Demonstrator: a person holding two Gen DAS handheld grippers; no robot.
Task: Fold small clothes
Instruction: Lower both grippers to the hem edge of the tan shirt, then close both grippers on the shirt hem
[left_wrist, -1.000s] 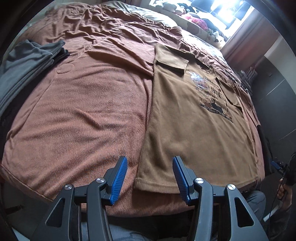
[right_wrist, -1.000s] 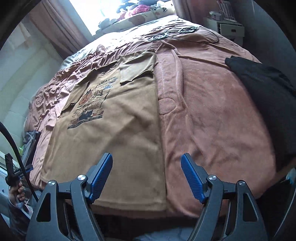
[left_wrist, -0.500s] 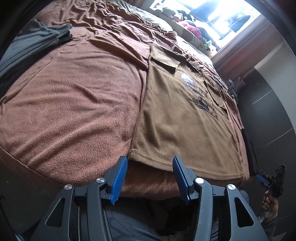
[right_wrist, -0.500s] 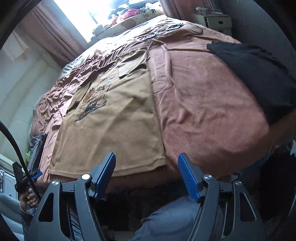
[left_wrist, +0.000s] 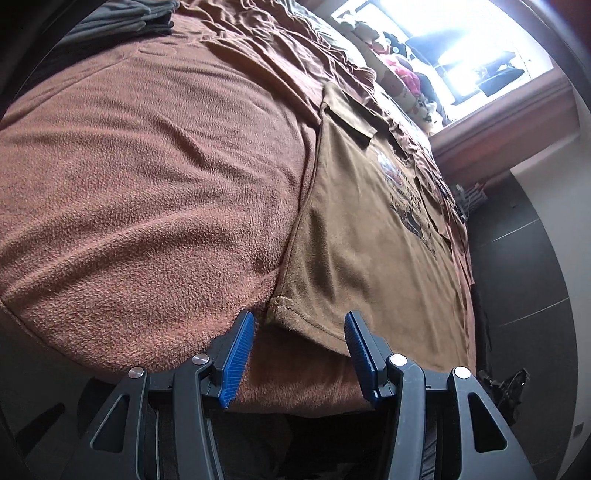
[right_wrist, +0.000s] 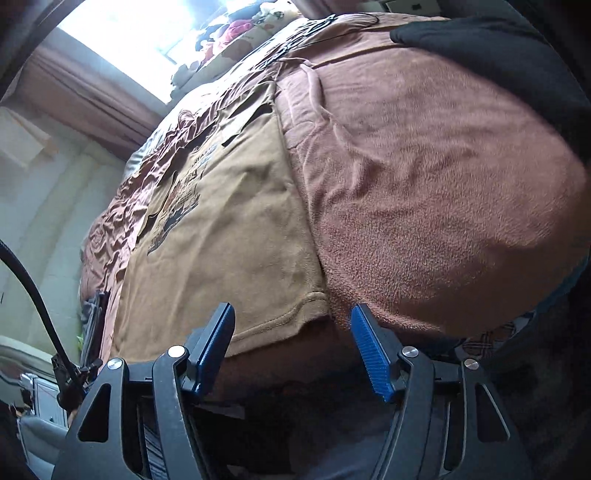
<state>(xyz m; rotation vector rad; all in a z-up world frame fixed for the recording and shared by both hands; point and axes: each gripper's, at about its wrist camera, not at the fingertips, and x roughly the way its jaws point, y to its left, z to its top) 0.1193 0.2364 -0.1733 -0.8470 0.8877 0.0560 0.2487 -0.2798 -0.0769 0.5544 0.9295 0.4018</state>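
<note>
Tan T-shirt (left_wrist: 362, 254) lies lengthwise, hem toward both released tongs (left_wrist: 299, 350) (right_wrist: 293, 345).

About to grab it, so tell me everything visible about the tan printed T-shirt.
The tan, soft-knit T-shirt lies flat, print side up, on the brown fleece blanket, sleeves folded inward. A dark cartoon graphic marks its chest. Its stitched hem reaches the bed's near edge, one corner before each open gripper; nothing grips it.

Left wrist view: low at the bed's (left_wrist: 147, 206) near edge, facing along it toward the window (left_wrist: 461, 44), close to the shirt's (left_wrist: 369, 240) near left hem corner. Right wrist view: same low edge, close to the shirt's (right_wrist: 236, 229) right hem corner. Both share shirt, bed, window.
</note>
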